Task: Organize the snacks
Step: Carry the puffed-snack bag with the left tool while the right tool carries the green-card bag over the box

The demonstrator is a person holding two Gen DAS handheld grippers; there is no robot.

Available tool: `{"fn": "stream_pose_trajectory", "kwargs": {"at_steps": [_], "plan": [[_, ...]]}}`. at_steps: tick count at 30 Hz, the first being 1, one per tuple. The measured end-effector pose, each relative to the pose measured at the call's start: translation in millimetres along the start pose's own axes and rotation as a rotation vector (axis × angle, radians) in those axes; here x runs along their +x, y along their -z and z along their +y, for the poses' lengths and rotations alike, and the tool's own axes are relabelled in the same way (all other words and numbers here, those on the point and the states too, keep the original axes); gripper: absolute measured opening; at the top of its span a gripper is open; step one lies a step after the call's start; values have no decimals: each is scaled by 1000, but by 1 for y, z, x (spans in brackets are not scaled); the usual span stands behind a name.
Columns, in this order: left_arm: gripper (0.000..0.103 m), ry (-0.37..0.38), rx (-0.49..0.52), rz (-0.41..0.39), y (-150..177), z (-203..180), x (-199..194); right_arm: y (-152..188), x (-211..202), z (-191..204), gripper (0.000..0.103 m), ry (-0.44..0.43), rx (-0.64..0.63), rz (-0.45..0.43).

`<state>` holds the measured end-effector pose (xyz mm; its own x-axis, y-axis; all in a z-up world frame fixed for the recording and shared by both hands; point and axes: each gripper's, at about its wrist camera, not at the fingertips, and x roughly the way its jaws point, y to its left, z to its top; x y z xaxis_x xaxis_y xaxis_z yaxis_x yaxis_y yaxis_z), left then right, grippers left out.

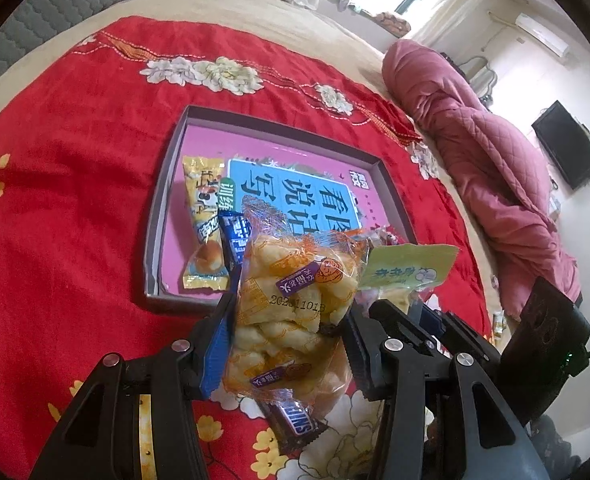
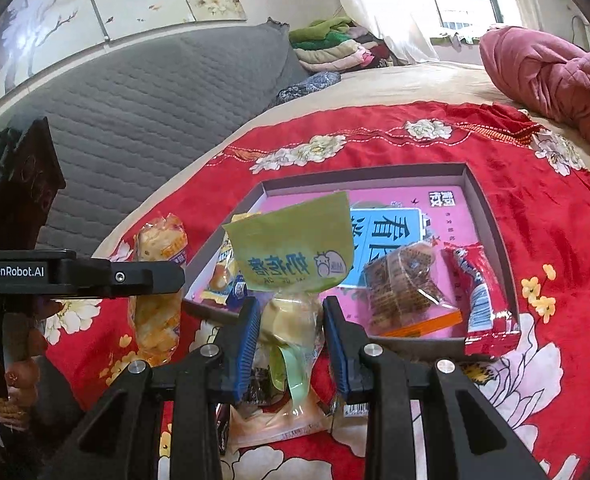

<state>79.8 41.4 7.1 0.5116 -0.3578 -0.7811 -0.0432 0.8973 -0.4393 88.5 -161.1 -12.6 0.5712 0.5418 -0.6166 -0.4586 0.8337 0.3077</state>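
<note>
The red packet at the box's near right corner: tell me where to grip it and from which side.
Grip the red packet across its narrow middle, coming from above. It lies flat, with its lower end draped over the box wall; that raised end offers an edge to pinch.

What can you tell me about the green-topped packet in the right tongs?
The green-topped packet is a clear plastic wrapper with a pale green printed header showing blue characters and a small cow cartoon. Pale yellowish food shows through its lower part. It stands upright, header up, pinched at its body between the blue pads of the right tongs, above the red floral cloth.
</note>
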Motion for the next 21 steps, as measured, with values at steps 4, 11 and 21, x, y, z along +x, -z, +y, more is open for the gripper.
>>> {"fn": "stream_pose_trajectory", "kwargs": {"at_steps": [4,11,21], "plan": [[52,-3,4,-10,-2,-1,-1,-2,-2,0,33,1,7,-12],[52,-5,0,-19,-7,-3,-2,-7,-2,-1,33,8,14,-25],[52,-9,4,-33,-18,-10,1,-12,-4,-5,33,11,34,-48]]}}
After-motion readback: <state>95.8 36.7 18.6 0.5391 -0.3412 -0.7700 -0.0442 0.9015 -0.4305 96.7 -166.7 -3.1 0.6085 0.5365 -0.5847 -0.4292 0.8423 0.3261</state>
